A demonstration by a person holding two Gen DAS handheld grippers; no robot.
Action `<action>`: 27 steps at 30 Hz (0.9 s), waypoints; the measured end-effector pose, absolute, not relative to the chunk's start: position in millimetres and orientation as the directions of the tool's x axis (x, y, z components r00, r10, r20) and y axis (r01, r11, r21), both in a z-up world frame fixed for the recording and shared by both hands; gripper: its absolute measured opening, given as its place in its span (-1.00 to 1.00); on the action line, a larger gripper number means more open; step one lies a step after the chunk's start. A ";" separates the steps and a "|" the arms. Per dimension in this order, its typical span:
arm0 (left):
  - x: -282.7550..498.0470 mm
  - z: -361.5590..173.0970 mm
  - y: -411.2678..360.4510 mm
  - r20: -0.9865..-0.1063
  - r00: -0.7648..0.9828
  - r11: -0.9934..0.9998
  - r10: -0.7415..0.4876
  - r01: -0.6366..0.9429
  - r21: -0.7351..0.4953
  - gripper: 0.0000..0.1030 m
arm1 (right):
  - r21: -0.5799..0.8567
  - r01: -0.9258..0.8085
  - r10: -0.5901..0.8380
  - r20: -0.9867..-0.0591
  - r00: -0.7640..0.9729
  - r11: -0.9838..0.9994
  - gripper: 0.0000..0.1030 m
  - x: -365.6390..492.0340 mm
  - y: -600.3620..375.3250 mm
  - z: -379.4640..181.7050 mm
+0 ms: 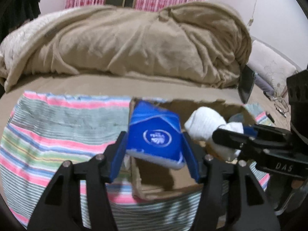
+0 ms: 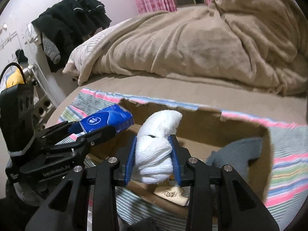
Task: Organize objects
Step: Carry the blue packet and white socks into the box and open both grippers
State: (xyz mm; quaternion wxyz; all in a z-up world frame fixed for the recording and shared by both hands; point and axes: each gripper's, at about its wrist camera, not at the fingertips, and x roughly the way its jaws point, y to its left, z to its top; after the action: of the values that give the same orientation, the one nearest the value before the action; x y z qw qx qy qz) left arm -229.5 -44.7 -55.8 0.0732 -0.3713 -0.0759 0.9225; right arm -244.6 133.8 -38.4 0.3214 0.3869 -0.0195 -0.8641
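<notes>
My left gripper (image 1: pixel 154 146) is shut on a blue tissue pack (image 1: pixel 155 134) and holds it above the left part of an open cardboard box (image 1: pixel 184 182). My right gripper (image 2: pixel 154 154) is shut on a white rolled sock (image 2: pixel 156 144) and holds it over the same box (image 2: pixel 202 132). In the left wrist view the right gripper (image 1: pixel 229 134) and the sock (image 1: pixel 206 125) show at the right. In the right wrist view the left gripper (image 2: pixel 92 129) and the tissue pack (image 2: pixel 107 120) show at the left. A grey cloth (image 2: pixel 234 154) and a tan packet (image 2: pixel 171 194) lie inside the box.
The box stands on a striped cloth (image 1: pixel 57 134) spread on a bed. A bunched beige blanket (image 1: pixel 134 44) lies behind it. Dark clothes (image 2: pixel 73 21) hang on the left wall. A pillow (image 1: pixel 269 63) and small items lie at the far right.
</notes>
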 end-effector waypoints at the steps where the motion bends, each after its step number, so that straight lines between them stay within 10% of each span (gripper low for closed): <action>1: -233.5 -61.1 -44.5 -0.693 -0.699 -0.980 0.178 -0.067 -0.185 0.13 | 0.289 0.535 -0.570 -0.660 -0.489 -0.794 -0.31 -247.3 133.1 -41.8; 21: -209.4 -57.8 -61.5 -0.676 -0.721 -0.982 0.150 -0.033 -0.184 0.33 | 0.335 0.520 -0.570 -0.718 -0.399 -0.786 -0.26 -260.8 103.9 -73.1; 27: -191.3 -49.5 -75.4 -0.671 -0.729 -0.982 0.137 -0.010 -0.189 0.35 | 0.321 0.543 -0.573 -0.720 -0.393 -0.776 0.18 -251.8 95.6 -70.1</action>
State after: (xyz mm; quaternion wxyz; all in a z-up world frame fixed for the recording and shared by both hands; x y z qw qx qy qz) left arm -191.3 -75.4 -49.5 0.0396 -0.3658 -0.0865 0.9258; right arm -251.8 95.6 -70.1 0.3344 0.4380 -0.0168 -0.8343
